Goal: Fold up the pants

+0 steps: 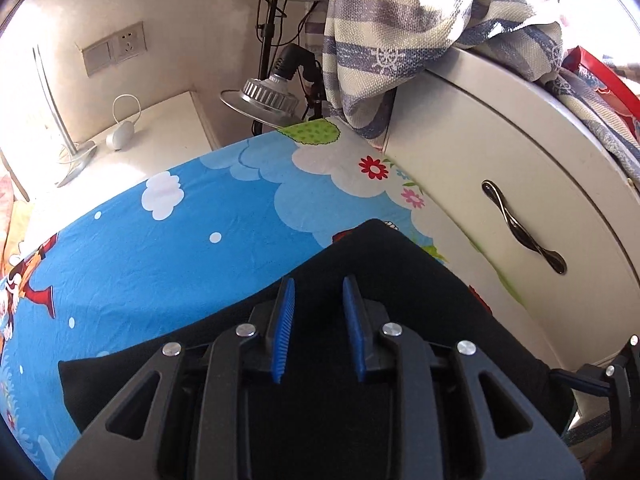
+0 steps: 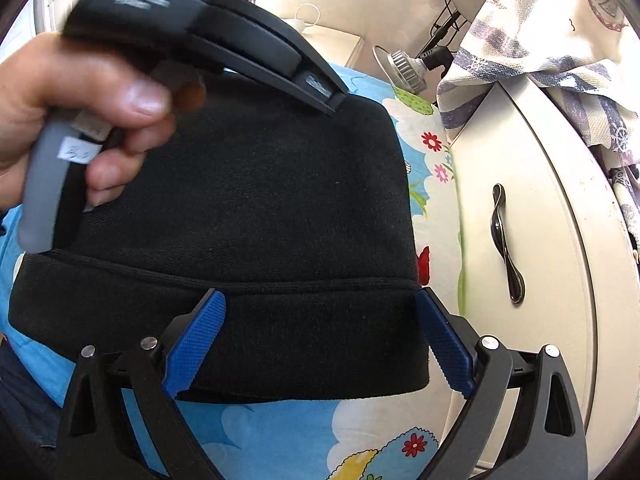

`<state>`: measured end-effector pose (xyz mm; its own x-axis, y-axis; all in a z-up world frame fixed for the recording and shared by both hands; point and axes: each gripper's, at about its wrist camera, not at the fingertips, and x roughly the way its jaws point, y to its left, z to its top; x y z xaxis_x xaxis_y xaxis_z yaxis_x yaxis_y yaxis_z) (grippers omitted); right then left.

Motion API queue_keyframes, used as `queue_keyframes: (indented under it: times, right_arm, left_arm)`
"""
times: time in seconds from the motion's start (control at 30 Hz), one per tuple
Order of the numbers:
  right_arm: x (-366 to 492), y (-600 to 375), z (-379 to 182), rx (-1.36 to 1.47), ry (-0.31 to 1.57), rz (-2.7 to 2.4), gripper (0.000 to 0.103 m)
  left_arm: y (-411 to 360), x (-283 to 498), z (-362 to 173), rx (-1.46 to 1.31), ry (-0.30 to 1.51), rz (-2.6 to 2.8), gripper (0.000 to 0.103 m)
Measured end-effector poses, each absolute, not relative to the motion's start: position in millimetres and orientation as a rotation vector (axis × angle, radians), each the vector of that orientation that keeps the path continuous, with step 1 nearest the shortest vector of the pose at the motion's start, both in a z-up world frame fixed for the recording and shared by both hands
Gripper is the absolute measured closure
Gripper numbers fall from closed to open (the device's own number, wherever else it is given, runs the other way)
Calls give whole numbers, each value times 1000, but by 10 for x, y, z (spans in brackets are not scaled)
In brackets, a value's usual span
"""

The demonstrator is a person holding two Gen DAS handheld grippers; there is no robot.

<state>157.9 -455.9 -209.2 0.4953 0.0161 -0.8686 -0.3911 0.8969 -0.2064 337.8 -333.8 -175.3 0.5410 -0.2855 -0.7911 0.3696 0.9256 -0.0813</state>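
The black pants [image 2: 256, 216] lie folded into a compact block on the blue cartoon sheet [image 1: 140, 248], waistband edge nearest the right gripper. They also show in the left wrist view [image 1: 400, 280]. My left gripper [image 1: 319, 292] hovers over the far part of the pants, its blue pads [image 1: 285, 320] a small gap apart with nothing between them. In the right wrist view it appears as a black body held by a hand [image 2: 80, 92]. My right gripper [image 2: 320, 300] is wide open, its fingertips [image 2: 200, 332] spanning the waistband end without gripping it.
A white cabinet [image 2: 540, 240] with a dark curved handle [image 2: 506, 244] stands close on the right of the bed. A striped towel [image 1: 400, 40] hangs over its top. A lamp [image 1: 268, 92] and a white bedside table [image 1: 160, 132] stand beyond the bed.
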Motion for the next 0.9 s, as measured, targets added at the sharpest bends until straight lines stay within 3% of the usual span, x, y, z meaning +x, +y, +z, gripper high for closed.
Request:
queue_keyframes:
  times: [0.2,0.4,0.53,0.9]
  right_arm:
    - [1596,-4561,-2090,-405,1031,254,11]
    - [1593,-4552,-2087,-408,1028,251,11]
    - [1624,-4560,-2099,-410,1031,255,6]
    - [1674,-4644,-1941,-363,976,215,7]
  left_arm:
    - [-2773,2567,-1499,-35,846,-245,77]
    - [-2480,1820,-1649,-18,877,-173,81]
    - [-2496,1637,-1877,39,875,-172,80]
    - [-2537,1548,-1928,83,831,-172,80]
